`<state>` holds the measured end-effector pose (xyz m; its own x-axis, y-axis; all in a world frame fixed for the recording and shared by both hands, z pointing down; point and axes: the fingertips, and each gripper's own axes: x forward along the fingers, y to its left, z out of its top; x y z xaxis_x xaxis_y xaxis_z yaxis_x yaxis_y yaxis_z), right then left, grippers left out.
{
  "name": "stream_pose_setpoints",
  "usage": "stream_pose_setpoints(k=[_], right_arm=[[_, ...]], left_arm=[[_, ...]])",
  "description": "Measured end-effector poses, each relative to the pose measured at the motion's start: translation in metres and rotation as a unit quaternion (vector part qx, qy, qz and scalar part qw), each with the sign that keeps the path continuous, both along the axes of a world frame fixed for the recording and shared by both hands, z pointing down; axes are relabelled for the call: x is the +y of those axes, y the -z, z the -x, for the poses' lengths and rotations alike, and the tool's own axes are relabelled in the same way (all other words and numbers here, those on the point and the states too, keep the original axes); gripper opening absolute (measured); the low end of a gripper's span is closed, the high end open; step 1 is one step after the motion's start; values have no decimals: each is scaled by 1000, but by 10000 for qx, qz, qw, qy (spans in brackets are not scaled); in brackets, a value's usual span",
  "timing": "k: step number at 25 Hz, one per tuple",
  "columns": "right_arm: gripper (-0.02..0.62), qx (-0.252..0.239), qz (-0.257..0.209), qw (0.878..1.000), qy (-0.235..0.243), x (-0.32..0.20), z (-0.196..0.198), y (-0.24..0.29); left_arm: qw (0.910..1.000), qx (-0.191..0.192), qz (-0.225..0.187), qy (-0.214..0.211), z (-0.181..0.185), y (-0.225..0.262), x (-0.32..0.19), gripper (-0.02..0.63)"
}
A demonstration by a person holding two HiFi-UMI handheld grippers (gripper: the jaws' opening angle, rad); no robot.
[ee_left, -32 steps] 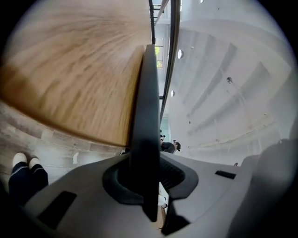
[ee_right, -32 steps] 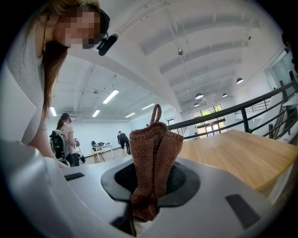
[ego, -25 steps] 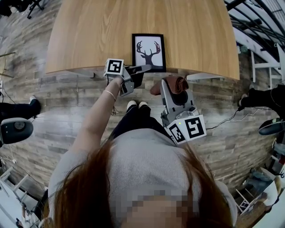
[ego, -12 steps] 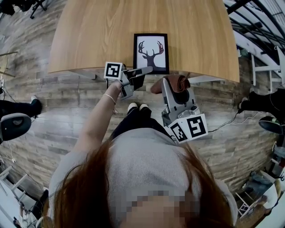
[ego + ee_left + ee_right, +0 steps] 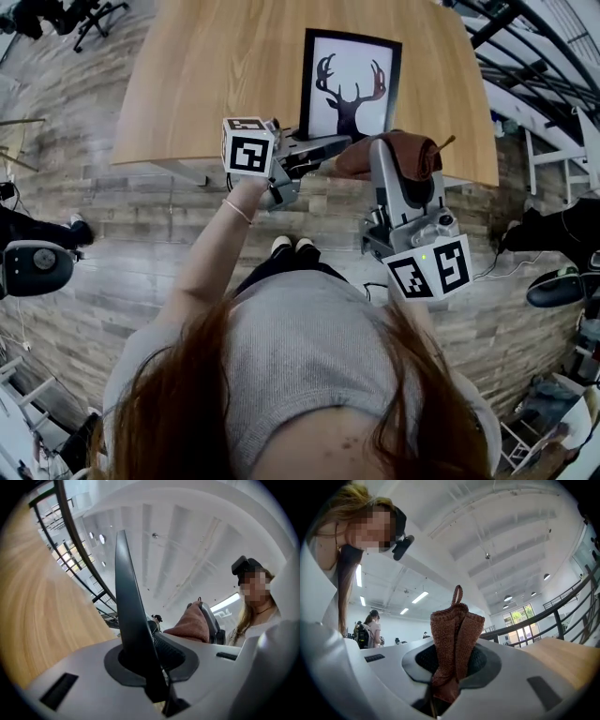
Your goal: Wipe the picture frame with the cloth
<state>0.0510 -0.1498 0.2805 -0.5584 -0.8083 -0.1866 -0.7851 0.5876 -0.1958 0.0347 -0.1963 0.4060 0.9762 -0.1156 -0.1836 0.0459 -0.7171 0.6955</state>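
Note:
The picture frame (image 5: 349, 86), black-edged with a deer print, hangs above the near part of the wooden table (image 5: 206, 84). My left gripper (image 5: 322, 147) is shut on its near edge. In the left gripper view the frame (image 5: 127, 616) shows edge-on as a dark blade between the jaws. A brown cloth (image 5: 398, 152) is bunched in my right gripper (image 5: 392, 159), which is shut on it just right of the frame's near corner. The right gripper view shows the cloth (image 5: 452, 639) standing up from the jaws. The same cloth (image 5: 192, 623) appears to the right in the left gripper view.
The table's near edge (image 5: 187, 161) runs just in front of both grippers, with plank floor and the person's shoes (image 5: 292, 246) below. A black device (image 5: 33, 267) sits at the left and white furniture (image 5: 562, 141) at the right. Another person (image 5: 370, 625) stands far off.
Both grippers have come up towards the camera. The left one rolled and lifted the frame, which now looks larger. The cloth stays in the right gripper.

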Motion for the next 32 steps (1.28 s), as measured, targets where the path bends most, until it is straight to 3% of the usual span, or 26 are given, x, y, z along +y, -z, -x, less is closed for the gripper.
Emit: stream_pose_setpoints(k=[5, 11, 18, 22, 26, 29, 32], right_arm=[[97, -148, -564, 9983, 48, 8, -2, 51], [97, -308, -1077, 9935, 196, 21, -5, 95], [97, -183, -1701, 9847, 329, 26, 3, 137], [97, 207, -2454, 9689, 237, 21, 15, 178], [97, 337, -2898, 9563, 175, 12, 25, 214], [97, 478, -2942, 9545, 130, -6, 37, 222], [97, 605, -2624, 9629, 178, -24, 47, 210]], left_arm=[[9935, -159, -1122, 118, -8, 55, 14, 67], [9807, -122, -1939, 213, -14, 98, 37, 67], [9705, -266, -2384, 225, -21, 113, 51, 67], [9689, -268, -2449, 253, -24, 116, 52, 67], [9658, -380, -2546, 299, -29, 115, 53, 67], [9639, -428, -2609, 323, -29, 117, 53, 67], [9627, -413, -2651, 357, -29, 120, 55, 67]])
